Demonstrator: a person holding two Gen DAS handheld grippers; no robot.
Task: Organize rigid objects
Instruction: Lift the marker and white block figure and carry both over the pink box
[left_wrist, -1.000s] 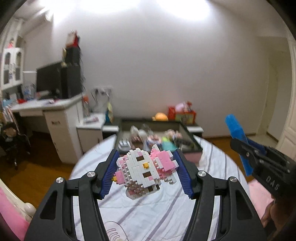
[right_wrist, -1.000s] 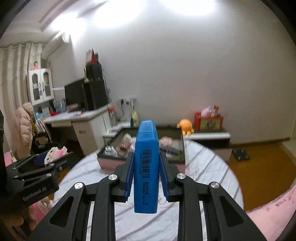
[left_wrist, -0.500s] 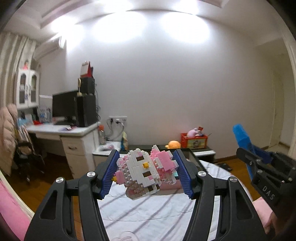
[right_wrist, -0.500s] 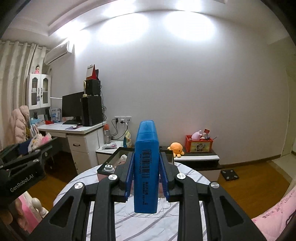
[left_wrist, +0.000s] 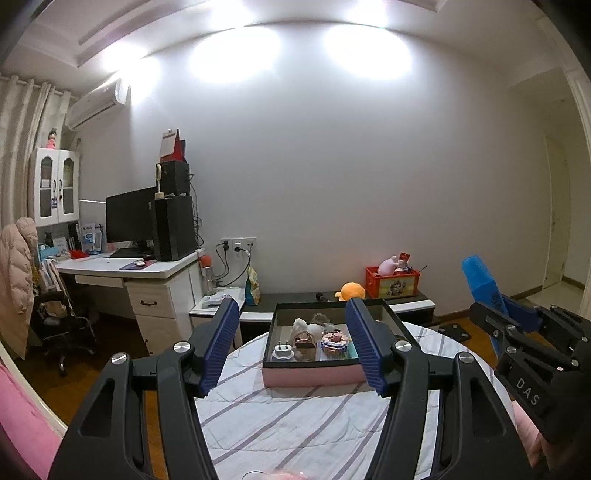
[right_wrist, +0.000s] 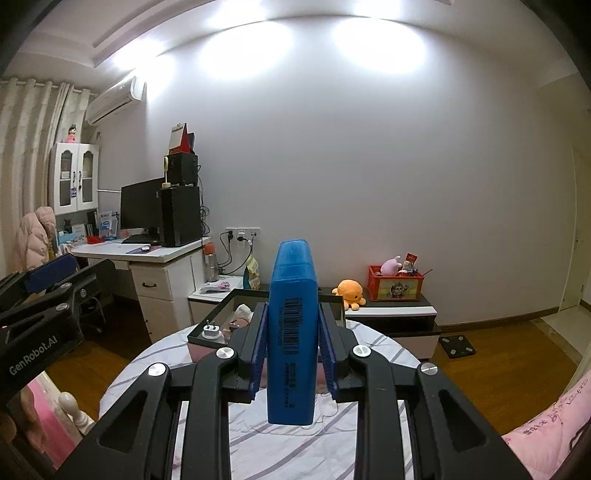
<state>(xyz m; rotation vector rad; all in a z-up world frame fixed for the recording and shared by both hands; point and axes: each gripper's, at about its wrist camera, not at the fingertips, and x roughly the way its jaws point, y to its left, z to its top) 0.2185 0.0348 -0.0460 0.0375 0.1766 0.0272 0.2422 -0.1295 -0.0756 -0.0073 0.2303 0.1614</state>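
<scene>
The left gripper (left_wrist: 291, 345) points near level with jaws apart and empty, while the right gripper (right_wrist: 292, 345), at its 3 o'clock, is clamped on a blue box (right_wrist: 292, 332).

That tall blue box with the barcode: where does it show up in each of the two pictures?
Left wrist view: the blue box is at the far right edge, tilted, clamped in the right gripper.
Right wrist view: the blue box stands upright in the centre, filling the gap between the gripper's pads.
Shared landmark: the orange plush toy on the low cabinet by the wall, beside the red crate.
</scene>
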